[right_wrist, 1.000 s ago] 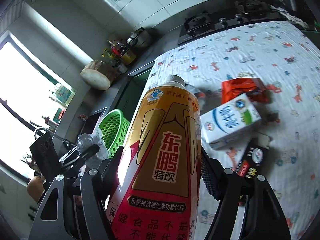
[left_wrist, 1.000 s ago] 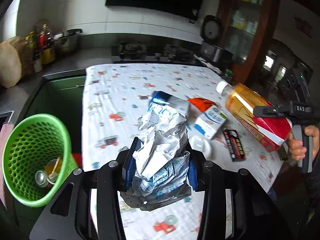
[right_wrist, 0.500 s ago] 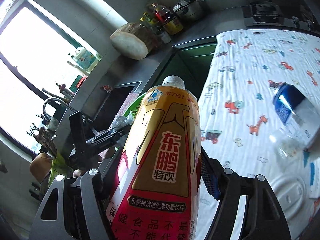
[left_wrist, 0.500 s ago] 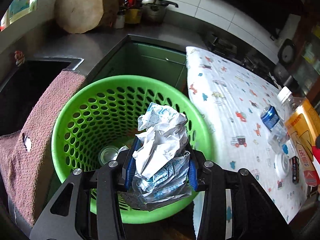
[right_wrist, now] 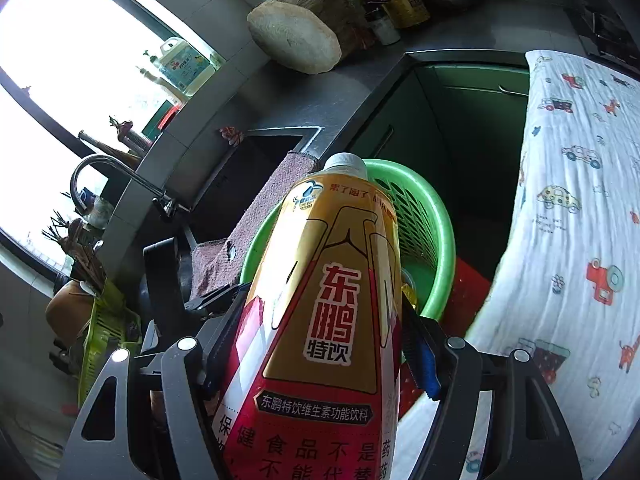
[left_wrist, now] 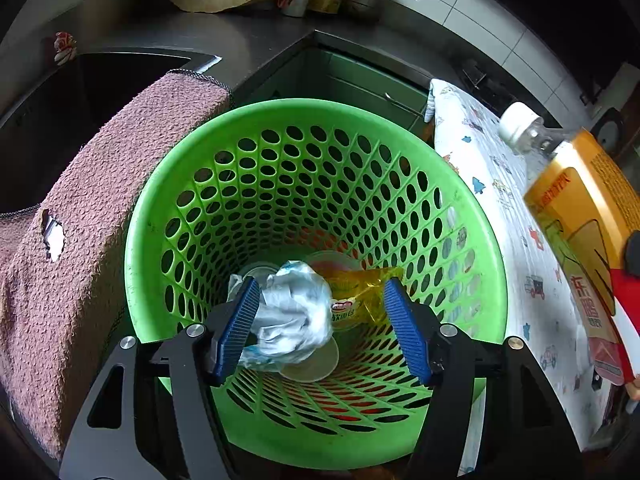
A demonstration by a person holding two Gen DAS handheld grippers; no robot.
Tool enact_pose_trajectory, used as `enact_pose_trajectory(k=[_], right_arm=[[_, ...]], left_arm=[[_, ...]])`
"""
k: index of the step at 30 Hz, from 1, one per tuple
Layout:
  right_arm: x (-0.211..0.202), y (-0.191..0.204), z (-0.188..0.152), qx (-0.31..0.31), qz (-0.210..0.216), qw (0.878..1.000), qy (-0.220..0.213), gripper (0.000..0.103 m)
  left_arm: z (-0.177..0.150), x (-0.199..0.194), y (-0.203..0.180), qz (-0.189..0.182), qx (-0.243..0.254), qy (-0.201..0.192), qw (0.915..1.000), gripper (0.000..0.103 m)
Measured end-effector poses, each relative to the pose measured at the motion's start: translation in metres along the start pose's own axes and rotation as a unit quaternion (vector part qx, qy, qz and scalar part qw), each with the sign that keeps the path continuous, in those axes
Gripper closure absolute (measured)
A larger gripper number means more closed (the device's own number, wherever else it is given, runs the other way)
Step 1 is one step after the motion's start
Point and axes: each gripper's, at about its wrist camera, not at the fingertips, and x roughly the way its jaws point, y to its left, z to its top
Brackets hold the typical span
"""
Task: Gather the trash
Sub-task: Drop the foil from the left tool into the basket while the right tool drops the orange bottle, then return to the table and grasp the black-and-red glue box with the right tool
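Trash first: the crumpled white wrapper [left_wrist: 294,316] sits low inside the green basket [left_wrist: 472,216], between the blue pads of my left tool [left_wrist: 320,326]. Its jaws are opening; the right pad stands clear of the wrapper, and I cannot tell whether the left pad touches it. Under the wrapper in the basket I see a yellow packet [left_wrist: 360,292] and a white lid [left_wrist: 312,366]. My right tool [right_wrist: 320,356] is clamped on the gold-and-red drink bottle [right_wrist: 332,300], white cap pointing toward the basket and held above its rim. A pink towel [left_wrist: 80,232] hangs just left of the basket; the cloth-covered surface [right_wrist: 580,200] lies to its right.
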Motion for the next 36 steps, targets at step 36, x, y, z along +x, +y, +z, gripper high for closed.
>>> enact_pose_trajectory(k=[36], right_arm=[[-0.065, -0.018, -0.07, -0.081, -0.12, 0.986, -0.081, 0.02]], left_arm=[[-0.014, -0.05, -0.047, -0.031, 0.016, -0.048, 0.9982, 0.018]])
